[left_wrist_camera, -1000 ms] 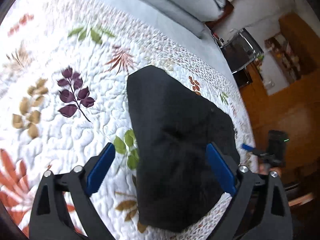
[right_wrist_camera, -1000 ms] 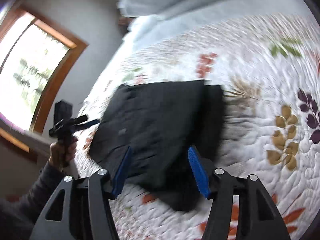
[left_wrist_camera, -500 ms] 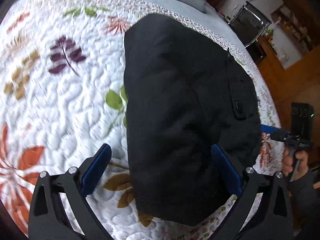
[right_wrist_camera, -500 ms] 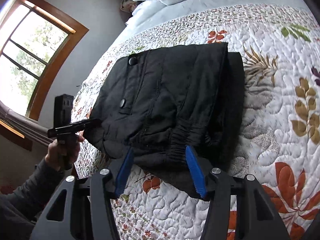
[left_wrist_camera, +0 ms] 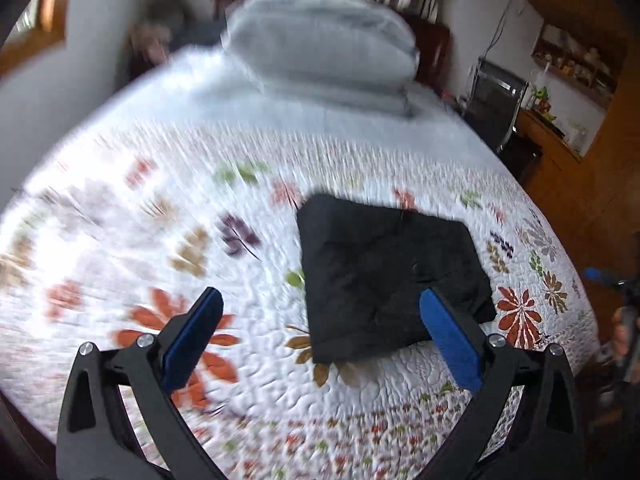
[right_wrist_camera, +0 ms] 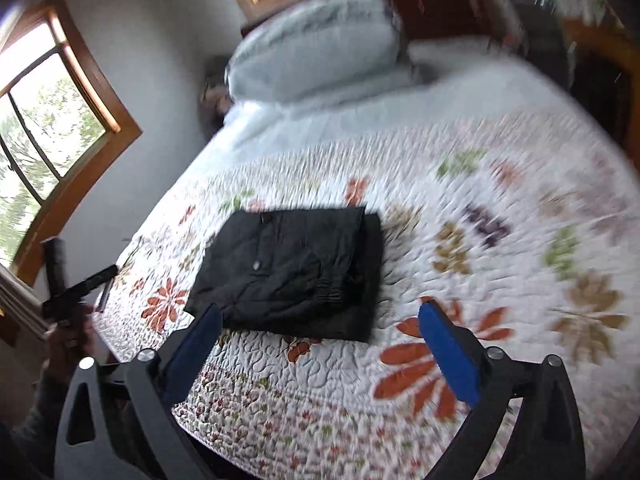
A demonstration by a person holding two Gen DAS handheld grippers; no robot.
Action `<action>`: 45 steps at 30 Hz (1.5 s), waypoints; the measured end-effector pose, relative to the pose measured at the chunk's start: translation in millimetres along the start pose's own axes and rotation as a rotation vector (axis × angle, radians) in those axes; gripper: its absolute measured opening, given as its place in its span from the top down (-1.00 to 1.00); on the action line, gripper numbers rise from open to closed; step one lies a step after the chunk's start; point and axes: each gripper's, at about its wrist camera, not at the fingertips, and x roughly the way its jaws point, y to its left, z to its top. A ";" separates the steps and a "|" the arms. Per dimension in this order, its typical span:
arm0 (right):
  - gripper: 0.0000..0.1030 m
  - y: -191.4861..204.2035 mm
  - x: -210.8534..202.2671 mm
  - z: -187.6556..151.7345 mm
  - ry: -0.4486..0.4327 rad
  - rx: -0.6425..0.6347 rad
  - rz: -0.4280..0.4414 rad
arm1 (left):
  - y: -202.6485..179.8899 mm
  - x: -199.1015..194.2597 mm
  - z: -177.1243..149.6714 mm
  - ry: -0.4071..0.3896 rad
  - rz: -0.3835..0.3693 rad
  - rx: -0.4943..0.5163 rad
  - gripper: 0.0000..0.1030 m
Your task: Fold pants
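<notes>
The black pants (left_wrist_camera: pixel 384 276) lie folded into a compact rectangle on the floral quilt, also seen in the right wrist view (right_wrist_camera: pixel 296 272). My left gripper (left_wrist_camera: pixel 320 320) is open and empty, held above the quilt near the front edge of the pants. My right gripper (right_wrist_camera: pixel 320 332) is open and empty, held back from the near edge of the pants. The left gripper also shows in the right wrist view (right_wrist_camera: pixel 76 280) at the far left, in the person's hand. Neither gripper touches the pants.
The floral quilt (left_wrist_camera: pixel 140 240) covers a bed with a grey pillow (left_wrist_camera: pixel 320 48) at the head. A window (right_wrist_camera: pixel 40 128) is at the left. A dark chair (left_wrist_camera: pixel 496 100) and a wooden shelf (left_wrist_camera: pixel 560 128) stand to the right of the bed.
Both grippers have pulled back and up from the pants, so the folded bundle looks smaller and farther. Both views have swung toward the pillow and are motion-blurred. The pants lie unmoved.
</notes>
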 end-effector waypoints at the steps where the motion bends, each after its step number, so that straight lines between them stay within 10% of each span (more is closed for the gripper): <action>1: -0.93 12.0 -22.3 -4.9 -0.036 -0.027 -0.022 | -7.0 -25.0 -2.3 -0.025 0.023 0.006 -0.93; 8: -0.93 91.9 -125.8 -56.8 -0.189 -0.108 -0.042 | -67.1 -136.0 -28.2 -0.124 0.081 0.031 -0.94; 15: -0.93 144.8 -139.2 -129.6 -0.175 -0.220 -0.057 | -126.6 -157.5 -102.4 -0.094 0.228 0.118 -0.94; 20: -0.93 150.1 -125.6 -158.4 -0.087 -0.176 -0.022 | -147.7 -155.0 -140.2 -0.029 0.127 0.104 -0.94; 45: -0.93 169.9 -116.2 -167.3 -0.062 -0.230 -0.122 | -158.1 -198.4 -145.7 -0.113 0.230 0.066 -0.94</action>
